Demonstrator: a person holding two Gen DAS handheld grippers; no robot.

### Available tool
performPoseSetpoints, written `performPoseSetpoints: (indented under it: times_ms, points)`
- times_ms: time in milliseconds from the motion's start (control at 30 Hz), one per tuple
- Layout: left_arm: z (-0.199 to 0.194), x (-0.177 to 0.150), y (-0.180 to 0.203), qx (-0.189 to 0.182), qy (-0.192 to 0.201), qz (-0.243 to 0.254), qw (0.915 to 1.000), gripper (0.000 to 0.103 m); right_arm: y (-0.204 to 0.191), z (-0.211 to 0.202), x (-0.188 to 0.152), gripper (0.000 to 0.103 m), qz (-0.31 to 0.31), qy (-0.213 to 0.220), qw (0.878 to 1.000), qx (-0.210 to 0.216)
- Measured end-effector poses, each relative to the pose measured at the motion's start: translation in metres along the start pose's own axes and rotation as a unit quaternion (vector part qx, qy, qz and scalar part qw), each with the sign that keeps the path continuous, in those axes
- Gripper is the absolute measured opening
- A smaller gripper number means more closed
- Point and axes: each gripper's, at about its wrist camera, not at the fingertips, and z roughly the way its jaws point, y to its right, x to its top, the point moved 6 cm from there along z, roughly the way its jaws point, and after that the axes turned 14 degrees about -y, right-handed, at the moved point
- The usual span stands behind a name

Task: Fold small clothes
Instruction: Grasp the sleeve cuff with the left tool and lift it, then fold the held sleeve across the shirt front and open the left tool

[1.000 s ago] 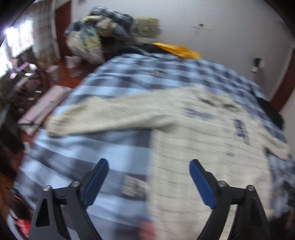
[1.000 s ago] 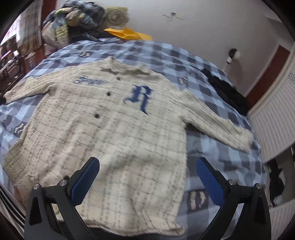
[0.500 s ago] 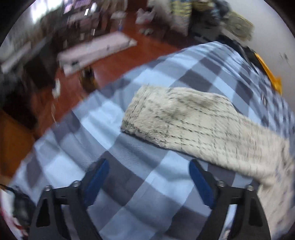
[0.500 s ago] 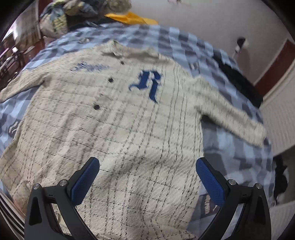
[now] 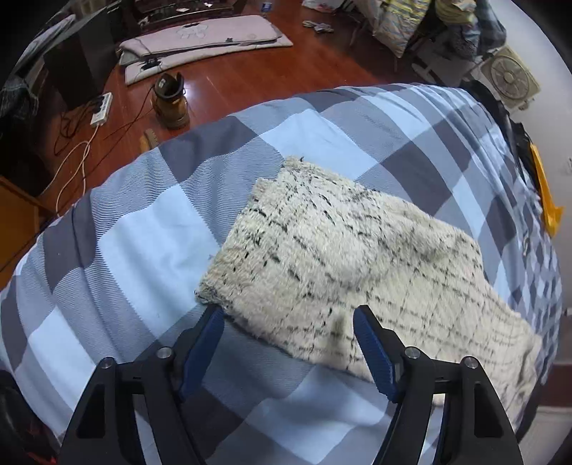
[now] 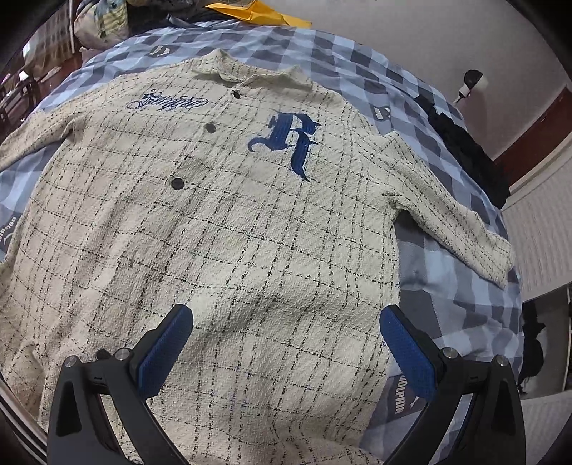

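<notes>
A cream shirt with thin black checks, dark buttons and a blue letter R lies spread flat, face up, on a blue and grey checked bedspread. In the left wrist view its sleeve lies flat, cuff end toward the bed's edge. My left gripper is open and straddles the near edge of the sleeve by the cuff, close above the cloth. My right gripper is open and empty, over the shirt's lower body. The other sleeve reaches out to the right.
The bed's edge drops to a red wooden floor with a boot, cables, a power strip and a mat. Piled bedding and a fan stand beyond the bed. A yellow item and dark clothes lie on the bed.
My left gripper has swung left from the shirt body to the sleeve cuff and come down close to it. My right gripper has moved slightly closer over the shirt's lower body.
</notes>
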Motion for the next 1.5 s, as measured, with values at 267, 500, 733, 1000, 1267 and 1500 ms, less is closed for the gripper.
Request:
performPoseSetpoints:
  times_ms: [267, 500, 733, 1000, 1267, 1500]
  points:
    - [-0.016, 0.003, 0.006, 0.02, 0.038, -0.013, 0.999, 0.019, 0.002, -0.001, 0.001, 0.102, 0.007, 0.0, 1.0, 0.004]
    - [-0.077, -0.021, 0.056, 0.053, 0.118, 0.07, 0.9891, 0.017, 0.002, -0.007, 0.003, 0.102, 0.011, 0.014, 1.0, 0.01]
    - [-0.15, -0.076, 0.145, 0.034, 0.17, 0.159, 0.972, 0.017, 0.005, -0.017, 0.003, 0.102, 0.019, 0.035, 0.999, 0.018]
    - [-0.19, -0.153, 0.281, 0.031, 0.213, 0.253, 0.9432, 0.017, 0.015, -0.028, 0.003, 0.102, 0.046, 0.055, 0.997, 0.028]
    - [-0.17, -0.269, 0.443, 0.023, 0.219, 0.366, 0.904, 0.017, 0.031, -0.028, 0.002, 0.102, 0.085, 0.061, 0.993, 0.063]
    - [-0.064, -0.382, 0.553, 0.028, 0.171, 0.452, 0.8749, 0.017, 0.048, -0.015, 0.0, 0.102, 0.122, 0.041, 0.987, 0.1]
